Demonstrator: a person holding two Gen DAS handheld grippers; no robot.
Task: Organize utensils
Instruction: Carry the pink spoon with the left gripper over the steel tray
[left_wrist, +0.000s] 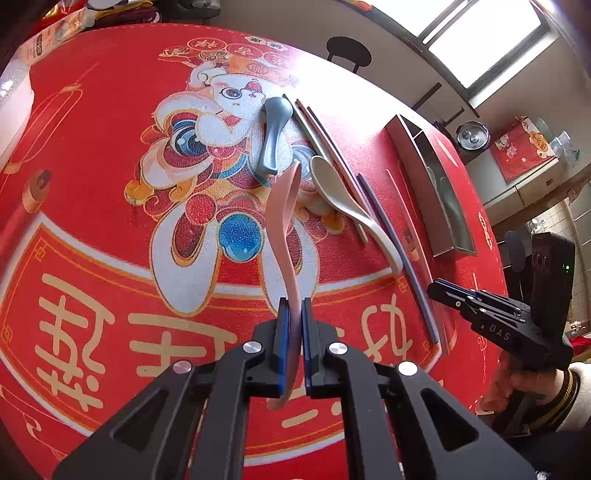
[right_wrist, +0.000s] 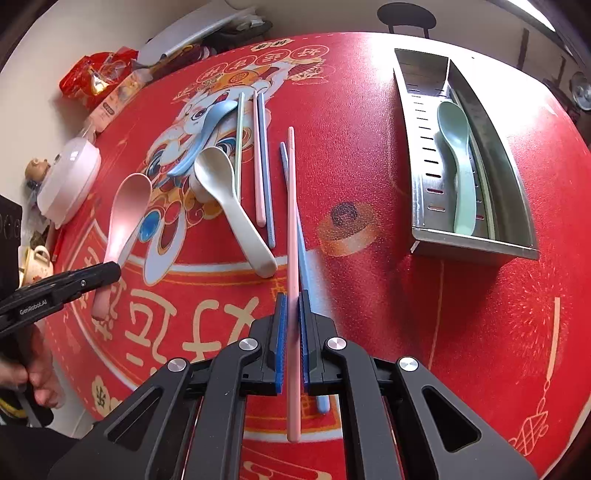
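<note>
While both tools are loaded, carry each piece clear of the pile to the steel tray, one at a time, so the arms don't cross.

left gripper (left_wrist: 294, 310): jaws together, clamped on the handle of the pink spoon (left_wrist: 284, 229); bowl end points to 12 o'clock, handle tail sticks out behind the pads. Looks lifted off the mat, judged from the shadow under it.

pink spoon, advice: the grip sits well back on the handle, so the bowl end can swing. Keep the wrist steady, lower it bowl-first into the spoon bay, then let go low.

loose pile: blue spoon (right_wrist: 207, 129), cream spoon (right_wrist: 229, 199) and three chopsticks (right_wrist: 258, 158) lie on the red mat (right_wrist: 369, 314), at 11 o'clock from the right tool. Pass above them.

right gripper (right_wrist: 292, 314): jaws together, clamped on a pink chopstick (right_wrist: 291, 206) that runs straight to 12 o'clock. A blue chopstick (right_wrist: 301, 251) lies just beside it; cannot tell whether it is also pinched or resting on the mat.

pink chopstick, advice: long lever, thin part. Line it up with the tray's long axis before lowering it, tip first.

steel tray (right_wrist: 476, 243): at 1 o'clock from the right tool, well apart. A green spoon (right_wrist: 456, 155) already lies in the wide slotted bay; the narrow bay on its right looks meant for chopsticks.
</note>
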